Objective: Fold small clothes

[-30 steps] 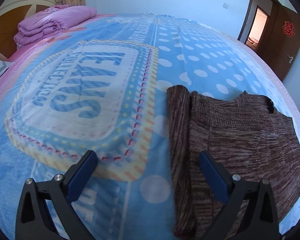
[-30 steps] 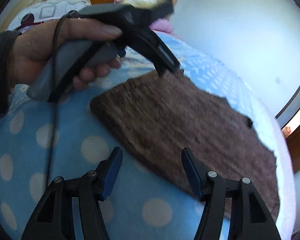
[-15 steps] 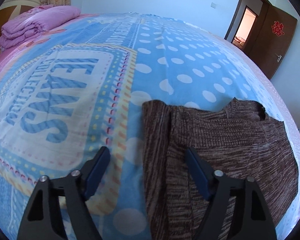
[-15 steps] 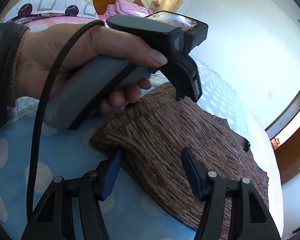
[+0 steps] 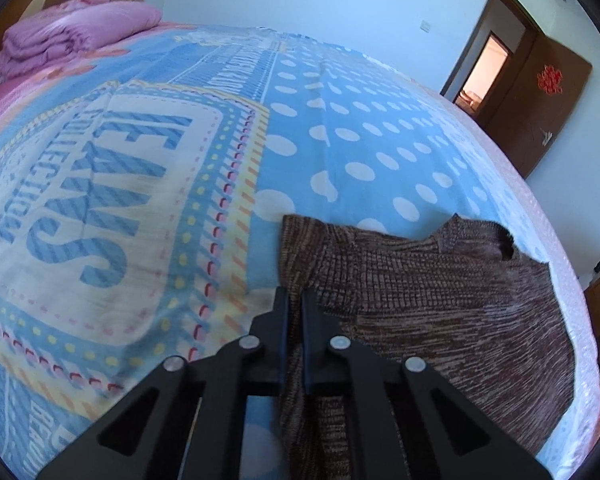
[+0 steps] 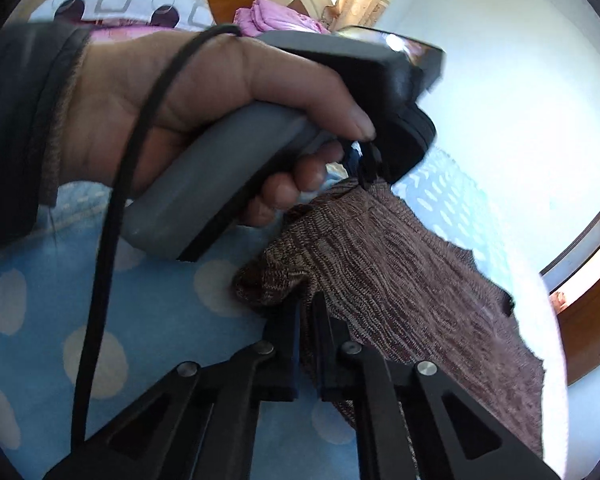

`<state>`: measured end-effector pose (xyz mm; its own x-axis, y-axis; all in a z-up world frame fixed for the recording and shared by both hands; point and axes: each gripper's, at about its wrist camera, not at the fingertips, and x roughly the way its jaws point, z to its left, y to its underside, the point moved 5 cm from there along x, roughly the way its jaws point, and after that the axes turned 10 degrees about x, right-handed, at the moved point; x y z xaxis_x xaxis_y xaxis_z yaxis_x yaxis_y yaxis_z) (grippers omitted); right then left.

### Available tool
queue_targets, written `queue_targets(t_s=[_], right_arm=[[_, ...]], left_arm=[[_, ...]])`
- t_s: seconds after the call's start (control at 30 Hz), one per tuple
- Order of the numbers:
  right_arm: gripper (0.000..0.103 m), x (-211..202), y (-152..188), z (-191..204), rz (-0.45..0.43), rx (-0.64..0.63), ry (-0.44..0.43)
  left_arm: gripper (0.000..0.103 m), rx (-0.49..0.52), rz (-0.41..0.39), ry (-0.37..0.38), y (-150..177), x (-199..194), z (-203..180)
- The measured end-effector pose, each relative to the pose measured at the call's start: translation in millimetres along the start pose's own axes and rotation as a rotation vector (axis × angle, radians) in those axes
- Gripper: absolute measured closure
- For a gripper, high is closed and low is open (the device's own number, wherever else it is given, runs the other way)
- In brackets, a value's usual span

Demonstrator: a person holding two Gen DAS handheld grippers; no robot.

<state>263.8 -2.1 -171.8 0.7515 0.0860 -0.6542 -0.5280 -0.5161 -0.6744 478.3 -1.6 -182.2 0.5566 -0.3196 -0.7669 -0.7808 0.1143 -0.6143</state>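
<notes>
Both grippers pinching the sweater's edge on the bed.
Left gripper (image 5: 294, 300) and right gripper (image 6: 306, 308) are clamping the brown marled rib-knit sweater (image 5: 420, 304), lying flat on the dotted blue bedspread (image 5: 340, 140), collar pointing toward the door (image 5: 540, 92).

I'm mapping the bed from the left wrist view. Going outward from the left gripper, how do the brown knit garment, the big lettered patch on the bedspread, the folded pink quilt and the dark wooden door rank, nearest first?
1. brown knit garment: pinched in the left gripper.
2. lettered patch: left, mid-bed.
3 and 4. folded pink quilt, far left, and wooden door, far right: too close to call.
</notes>
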Motion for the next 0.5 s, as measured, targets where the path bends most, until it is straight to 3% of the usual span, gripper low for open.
queue_targets(t_s=[0.17, 0.3, 0.5], right_arm=[[0.099, -5.0, 0.3, -0.6, 0.0, 0.027, -0.023], [0.1, -9.6, -1.5, -28.5, -0.026, 0.11, -0.065], [0.1, -27.0, -0.2, -50.4, -0.062, 0.184, -0.084]], left_arm=[[0.097, -0.027, 0.015, 0.012, 2.1, 0.3, 0.8], [0.097, -0.062, 0.015, 0.03, -3.9, -5.3, -2.0], [0.098, -0.038, -0.019, 0.039, -17.9, -27.8, -20.0]])
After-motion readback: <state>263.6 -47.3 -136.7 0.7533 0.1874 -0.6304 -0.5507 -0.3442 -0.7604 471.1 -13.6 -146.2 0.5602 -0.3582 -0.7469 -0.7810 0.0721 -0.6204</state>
